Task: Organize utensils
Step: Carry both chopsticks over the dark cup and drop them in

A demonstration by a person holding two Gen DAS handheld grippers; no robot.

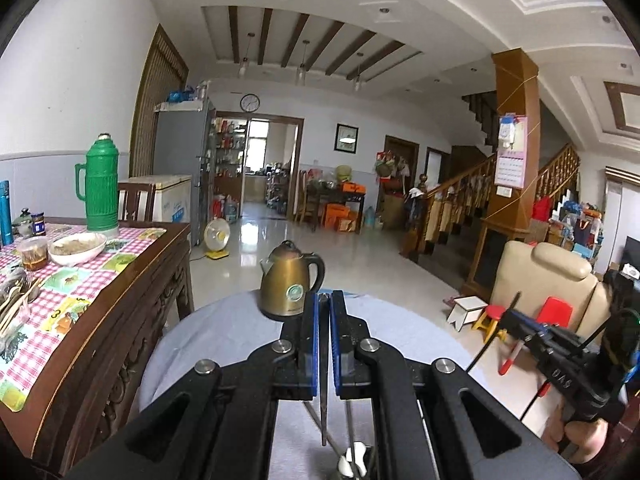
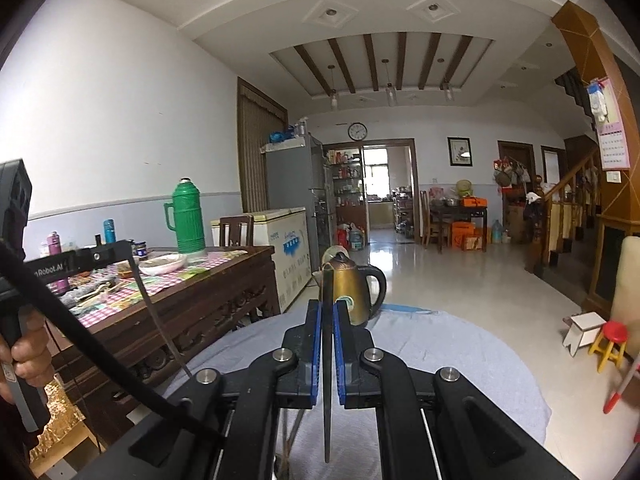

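My left gripper (image 1: 324, 298) is shut on a thin dark utensil (image 1: 323, 408), seen edge-on, that runs down between the blue pads to a point. From the right wrist view the left gripper (image 2: 130, 246) is held up at the left and its utensil (image 2: 160, 312) hangs slanting down. A second thin dark utensil (image 2: 328, 400) stands clamped in my shut right gripper (image 2: 328, 306). In the left wrist view the right gripper (image 1: 510, 316) is at the right in a hand. Both hover over a round table with a pale cloth (image 1: 224, 340). Metal utensils (image 1: 352, 460) lie below.
A brass kettle (image 1: 290, 284) stands at the round table's far edge. To the left is a carved wooden table (image 1: 132, 320) with a checked cloth, a green thermos (image 1: 100, 188), a bowl (image 1: 78, 248) and more utensils. A beige chair (image 1: 548, 280) and small stools stand at the right.
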